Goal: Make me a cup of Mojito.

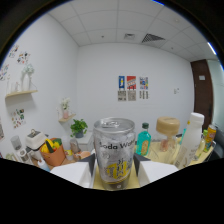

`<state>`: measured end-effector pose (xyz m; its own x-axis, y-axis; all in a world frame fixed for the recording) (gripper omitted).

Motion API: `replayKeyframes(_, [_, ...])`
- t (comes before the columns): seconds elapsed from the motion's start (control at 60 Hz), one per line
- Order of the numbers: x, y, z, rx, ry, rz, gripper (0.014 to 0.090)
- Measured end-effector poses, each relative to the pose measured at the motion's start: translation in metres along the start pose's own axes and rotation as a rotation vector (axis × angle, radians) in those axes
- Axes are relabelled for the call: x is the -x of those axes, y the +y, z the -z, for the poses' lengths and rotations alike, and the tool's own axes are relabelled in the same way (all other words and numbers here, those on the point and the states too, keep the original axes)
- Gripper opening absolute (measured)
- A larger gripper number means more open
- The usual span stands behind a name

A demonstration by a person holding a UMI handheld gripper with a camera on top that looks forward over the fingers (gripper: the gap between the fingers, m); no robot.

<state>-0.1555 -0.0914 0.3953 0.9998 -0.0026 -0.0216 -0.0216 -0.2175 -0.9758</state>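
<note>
Soda can (114,152) between tongs (115,172)

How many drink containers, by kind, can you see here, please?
Cans: 1, the soda can, between the hand-held gripper fingers
Bottles: 2, the green bottle and the white bottle, both beyond it
Total: 3

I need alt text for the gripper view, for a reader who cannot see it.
A soda water can stands upright between the gripper fingers, held off the counter. Beyond it are a teal bottle, a white bottle and a small potted plant, against a white wall.
</note>
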Motion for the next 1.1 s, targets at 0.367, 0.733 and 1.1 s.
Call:
replayKeyframes(0.367, [0.002,-0.005,0.012,-0.030,-0.048,-0.034,0.0522])
replayKeyframes(0.733, [-0.037,0.004,0.093,-0.068,-0.068,-0.014,0.0514])
replayKeyframes(1.1, [-0.092,0.127,0.111,0.020,-0.069,-0.103,0.0512])
